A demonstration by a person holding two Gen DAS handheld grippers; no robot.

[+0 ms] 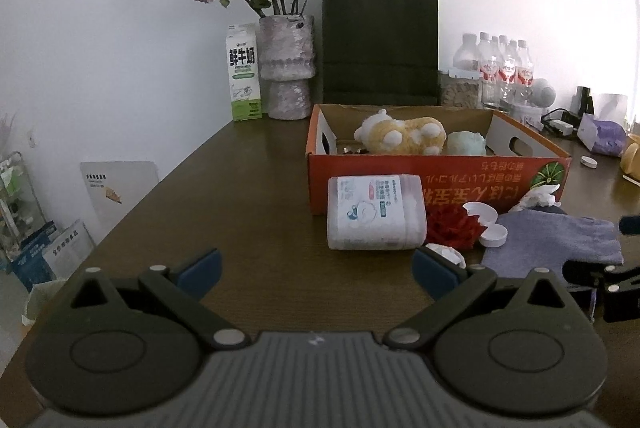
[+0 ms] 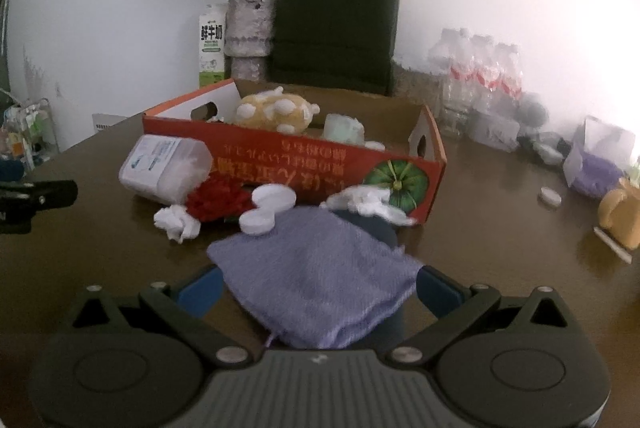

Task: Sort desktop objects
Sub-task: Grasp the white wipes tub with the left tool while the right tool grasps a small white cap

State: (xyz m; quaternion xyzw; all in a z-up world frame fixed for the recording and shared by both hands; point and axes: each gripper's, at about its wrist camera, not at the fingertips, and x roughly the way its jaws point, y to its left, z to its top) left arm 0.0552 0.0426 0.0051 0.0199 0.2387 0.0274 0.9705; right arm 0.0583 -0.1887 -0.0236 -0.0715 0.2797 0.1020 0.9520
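An orange cardboard box [image 1: 440, 180] [image 2: 304, 160] stands on the brown table and holds a yellow plush toy [image 1: 404, 134] [image 2: 276, 112] and a pale green item [image 1: 466, 143]. In front of it lie a clear plastic tub with a white label [image 1: 374, 212] [image 2: 164, 166], a red fabric flower [image 1: 452, 226] [image 2: 218, 202], two white caps [image 1: 486, 222] [image 2: 266, 206], crumpled tissues [image 2: 178, 222] and a lilac cloth [image 1: 554, 244] [image 2: 316, 276]. My left gripper [image 1: 316, 270] is open above bare table before the tub. My right gripper [image 2: 318, 288] is open, its blue pads [image 2: 200, 288] on either side of the cloth.
At the back stand a milk carton [image 1: 244, 72], a vase of dried roses [image 1: 286, 64], a black paper bag [image 1: 380, 40] and several water bottles [image 1: 500, 68]. A purple-filled bag [image 2: 596, 164], a yellow object [image 2: 622, 220] and a white cap [image 2: 550, 196] lie to the right.
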